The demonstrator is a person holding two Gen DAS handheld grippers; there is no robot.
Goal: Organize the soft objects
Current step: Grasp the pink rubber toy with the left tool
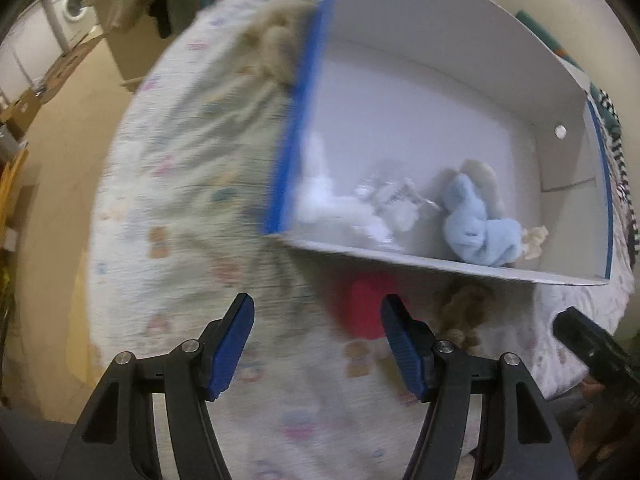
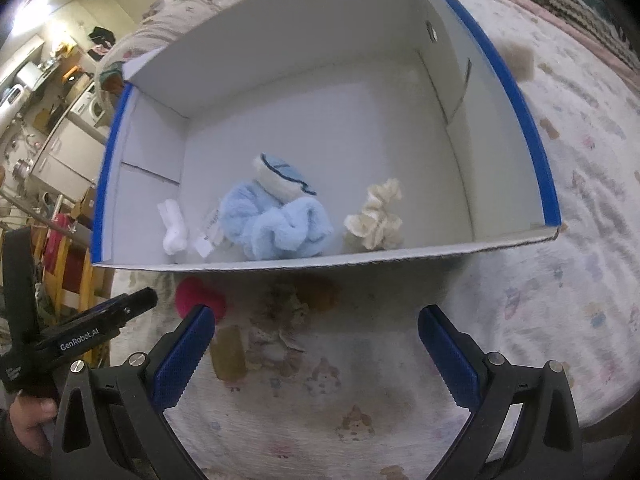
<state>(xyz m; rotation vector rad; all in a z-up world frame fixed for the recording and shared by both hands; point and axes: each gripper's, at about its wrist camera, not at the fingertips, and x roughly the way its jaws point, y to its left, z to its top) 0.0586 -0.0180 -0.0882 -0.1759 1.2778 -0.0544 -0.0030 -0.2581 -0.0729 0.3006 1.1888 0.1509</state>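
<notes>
Both grippers spread wide, nothing held. Left gripper (image 1: 316,340) poised above the patterned bedcover (image 1: 180,200), just short of the box's near wall; view smeared, so likely mid-swing. Right gripper (image 2: 316,344) poised likewise over the bedcover, jaws framing the loose pile below.

Cardboard box (image 2: 320,32), white inside with blue edging, set on the bed as the collection point. Already inside, along the near wall: pale blue fluffy item (image 2: 276,220), cream ruffled piece (image 2: 376,216), small white piece (image 2: 174,226) with a paper tag beside it. Grouped close together, probably dropped from the near side, the shortest reach.

Still outside, just before the near wall: red soft item (image 2: 200,298), brown fuzzy item (image 2: 320,294), a yellowish piece (image 2: 230,354) and pale scraps between them, too blurred to identify. Two more tufts against the outer side walls: one grey (image 2: 518,58) beyond the right wall, one tan (image 1: 276,48) by the left wall.

Judgement: partway done; several items in, at least five out. Red item lies nearest the left gripper's right finger (image 1: 404,352), a probable next pick. Brown item suits the right gripper. Soft, compressible goods; firm closure needed, little risk of damage. Risk: snagging the bedcover with the pinch, or nudging the light box.
</notes>
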